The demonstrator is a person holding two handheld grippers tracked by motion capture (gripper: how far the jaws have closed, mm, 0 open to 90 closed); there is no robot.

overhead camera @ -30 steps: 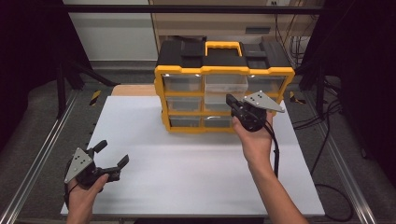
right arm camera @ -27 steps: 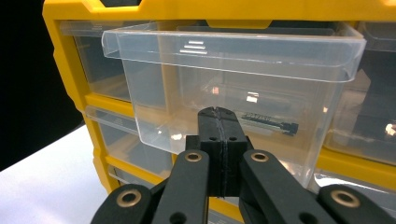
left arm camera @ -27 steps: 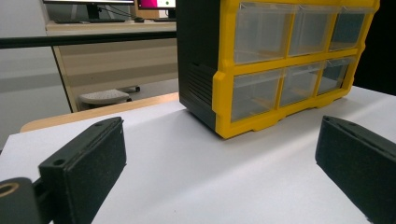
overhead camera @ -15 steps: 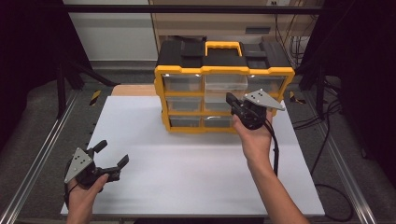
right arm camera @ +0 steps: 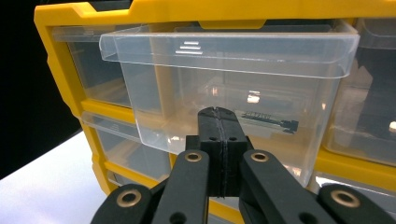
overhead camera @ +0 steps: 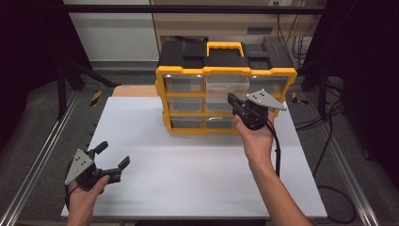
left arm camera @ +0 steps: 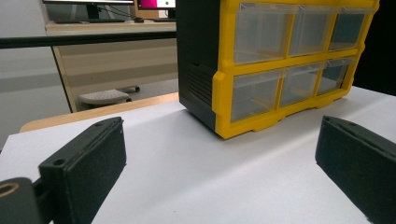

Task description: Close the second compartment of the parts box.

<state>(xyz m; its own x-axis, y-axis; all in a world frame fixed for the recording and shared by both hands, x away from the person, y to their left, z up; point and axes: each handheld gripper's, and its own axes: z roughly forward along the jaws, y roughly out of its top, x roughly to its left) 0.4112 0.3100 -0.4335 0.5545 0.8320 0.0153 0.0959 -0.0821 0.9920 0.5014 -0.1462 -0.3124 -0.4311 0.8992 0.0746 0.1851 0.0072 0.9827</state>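
A yellow and black drawer cabinet [overhead camera: 226,70] stands at the back of the white table [overhead camera: 188,160]. Its top middle clear drawer [right arm camera: 229,65] sticks out from the frame. A small dark piece [right arm camera: 271,122] lies inside it. My right gripper [overhead camera: 233,100] is shut with nothing between its jaws. Its tips [right arm camera: 217,114] are at the drawer's front wall; I cannot tell whether they touch it. Near the table's front left corner my left gripper [overhead camera: 113,155] stands open and holds nothing. The left gripper [left arm camera: 219,158] faces the cabinet [left arm camera: 280,60] from some way off.
The other clear drawers [overhead camera: 186,84] sit closed in the cabinet. Metal rails [overhead camera: 37,155] run along both sides of the table. Cables [overhead camera: 324,155] hang off the right side. A wide bare stretch of table lies between the two grippers.
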